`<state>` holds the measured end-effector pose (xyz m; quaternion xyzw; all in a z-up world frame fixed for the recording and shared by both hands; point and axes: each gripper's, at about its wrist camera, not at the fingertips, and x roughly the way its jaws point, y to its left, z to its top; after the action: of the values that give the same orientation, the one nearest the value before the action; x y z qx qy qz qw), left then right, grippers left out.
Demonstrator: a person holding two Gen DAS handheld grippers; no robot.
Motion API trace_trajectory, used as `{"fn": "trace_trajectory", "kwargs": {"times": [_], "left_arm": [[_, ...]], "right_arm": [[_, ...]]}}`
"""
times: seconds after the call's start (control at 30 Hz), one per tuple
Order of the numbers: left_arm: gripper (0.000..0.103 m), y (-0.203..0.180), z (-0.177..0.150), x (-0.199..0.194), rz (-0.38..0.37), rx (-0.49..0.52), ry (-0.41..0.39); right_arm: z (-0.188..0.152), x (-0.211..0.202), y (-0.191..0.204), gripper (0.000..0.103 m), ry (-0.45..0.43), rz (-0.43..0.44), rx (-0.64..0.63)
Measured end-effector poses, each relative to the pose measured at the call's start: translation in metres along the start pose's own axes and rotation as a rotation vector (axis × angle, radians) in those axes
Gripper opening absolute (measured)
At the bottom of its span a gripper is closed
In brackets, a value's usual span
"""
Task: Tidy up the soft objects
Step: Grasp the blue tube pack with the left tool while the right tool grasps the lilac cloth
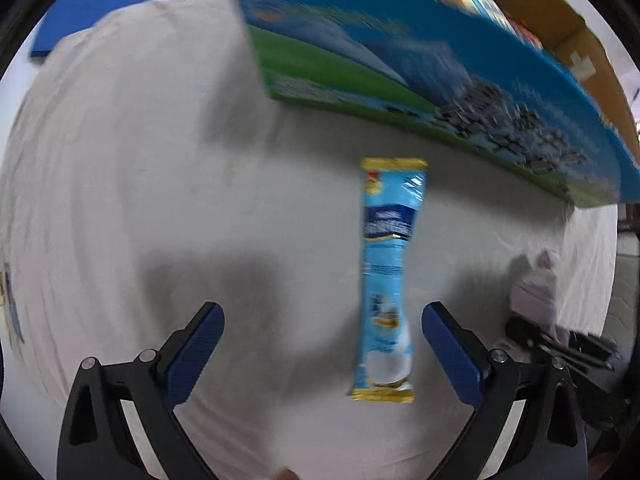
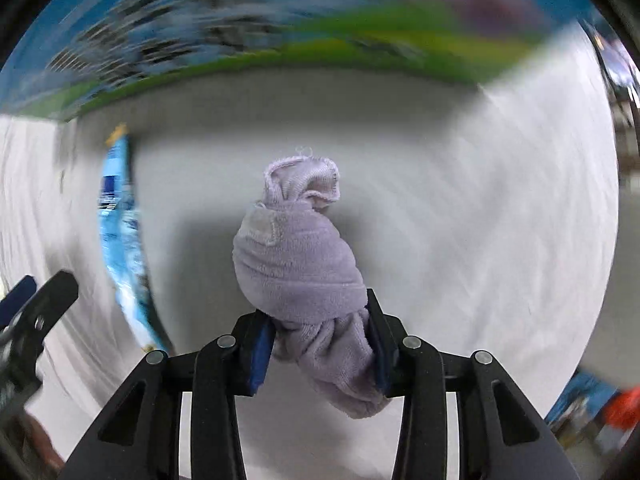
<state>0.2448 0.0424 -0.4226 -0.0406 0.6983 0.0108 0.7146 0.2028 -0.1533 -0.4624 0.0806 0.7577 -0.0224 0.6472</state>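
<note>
A light-blue sachet point(image 1: 387, 276) with yellow ends lies lengthwise on the white cloth, between the fingers of my left gripper point(image 1: 322, 344), closer to the right finger. That gripper is open and empty. My right gripper point(image 2: 318, 334) is shut on a knotted lilac towel point(image 2: 298, 260) and holds it above the cloth. The towel point(image 1: 536, 292) and the right gripper show at the right edge of the left wrist view. The sachet point(image 2: 122, 240) lies to the left in the right wrist view.
A large blue-and-green printed box point(image 1: 400, 68) stands at the back on the white cloth point(image 1: 140, 160), also across the top of the right wrist view point(image 2: 240, 40). A brown cardboard box point(image 1: 560, 12) sits behind it. A blue board point(image 1: 104, 8) lies far left.
</note>
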Motion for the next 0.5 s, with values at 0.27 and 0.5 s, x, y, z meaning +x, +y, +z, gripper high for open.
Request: {"fn": "trace_trajectory", "kwargs": {"times": [0.27,0.5], "left_arm": [[0.063,-0.035,0.015,0.044,0.002,0.086,0.084],[0.025,-0.040,0.005,0.040,0.021,0.099,0.044]], "right_arm": [[-0.011,0.000,-0.041,0.069,-0.015,0.130,0.079],[0.006,0.010,-0.029,0.068,0.036,0.106,0.060]]}}
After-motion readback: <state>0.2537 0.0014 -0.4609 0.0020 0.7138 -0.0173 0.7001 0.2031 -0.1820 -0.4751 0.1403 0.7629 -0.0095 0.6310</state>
